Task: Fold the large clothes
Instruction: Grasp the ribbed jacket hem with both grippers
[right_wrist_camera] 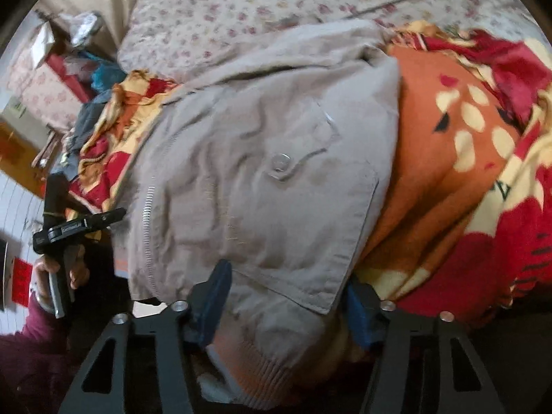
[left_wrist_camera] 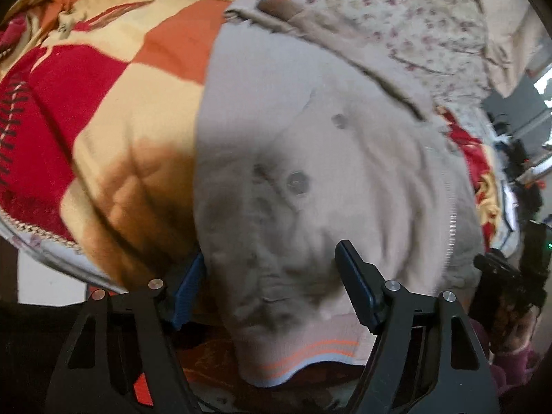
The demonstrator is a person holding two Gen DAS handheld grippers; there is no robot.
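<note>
A large beige jacket [left_wrist_camera: 345, 158] with snap buttons, a zipper and an orange-striped ribbed hem lies on a red, orange and cream blanket [left_wrist_camera: 103, 103] on a bed. My left gripper [left_wrist_camera: 270, 272] is open, its blue-padded fingers straddling the jacket's bottom left corner at the hem. In the right wrist view the jacket [right_wrist_camera: 269, 179] fills the middle; my right gripper [right_wrist_camera: 286, 296] is open, its fingers either side of the bottom right corner and pocket flap. The left gripper also shows in the right wrist view [right_wrist_camera: 117, 215] at the jacket's edge, held by a hand.
A floral bedsheet [right_wrist_camera: 258, 10] covers the far part of the bed. The blanket [right_wrist_camera: 465, 172] spreads to the right of the jacket. Cluttered boxes and cloths [right_wrist_camera: 69, 51] stand beside the bed at left. The bed's near edge runs just under both grippers.
</note>
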